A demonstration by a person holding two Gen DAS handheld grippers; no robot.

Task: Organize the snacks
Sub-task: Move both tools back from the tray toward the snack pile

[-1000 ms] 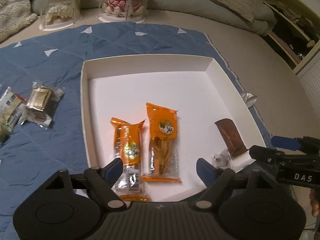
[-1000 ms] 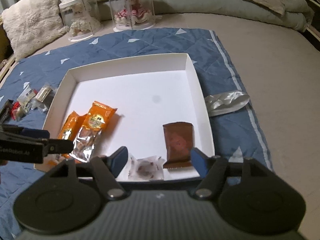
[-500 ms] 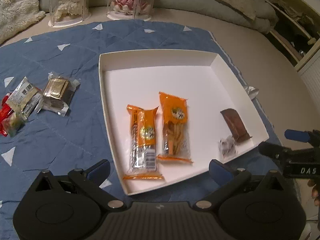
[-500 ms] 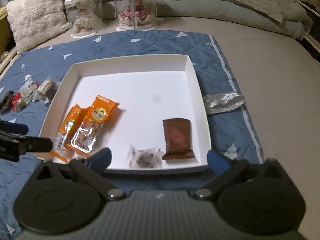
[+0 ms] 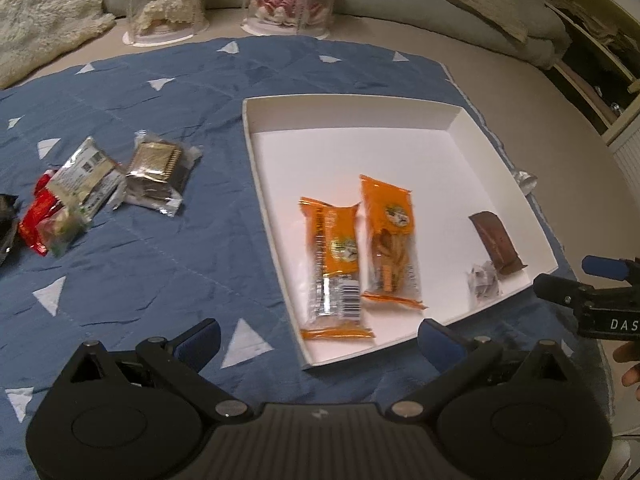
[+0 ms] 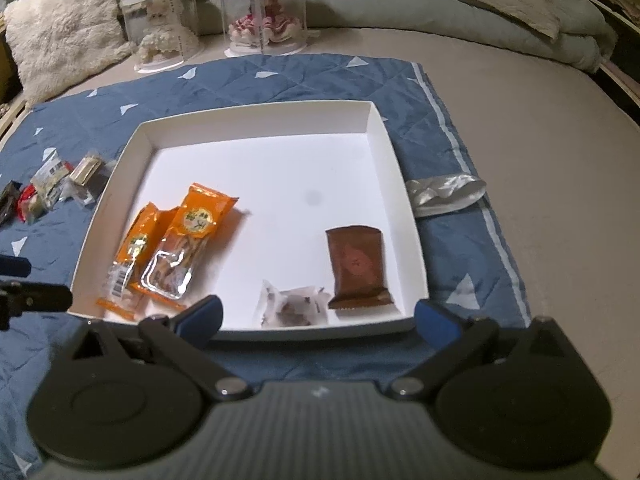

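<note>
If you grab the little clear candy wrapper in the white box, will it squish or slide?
The clear wrapper looks thin and crinkly, so it would probably crumple rather than stay stiff. It seems small and light, so a push might slide it across the smooth floor of the white box.

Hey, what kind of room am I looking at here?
Probably a bedroom, worked on a bed: a quilted blue blanket, a fluffy pillow, folded bedding and cased dolls behind.

Left wrist view: looks down and forward from the near-left, over the blue quilt [image 5: 160, 248] toward the white tray [image 5: 448, 116].
Right wrist view: looks from the tray's near edge, facing the two doll cases [image 6: 262, 8].
Nearness: both close above the tray.
Shared: white tray [image 6: 256, 120], quilt, doll cases.
</note>
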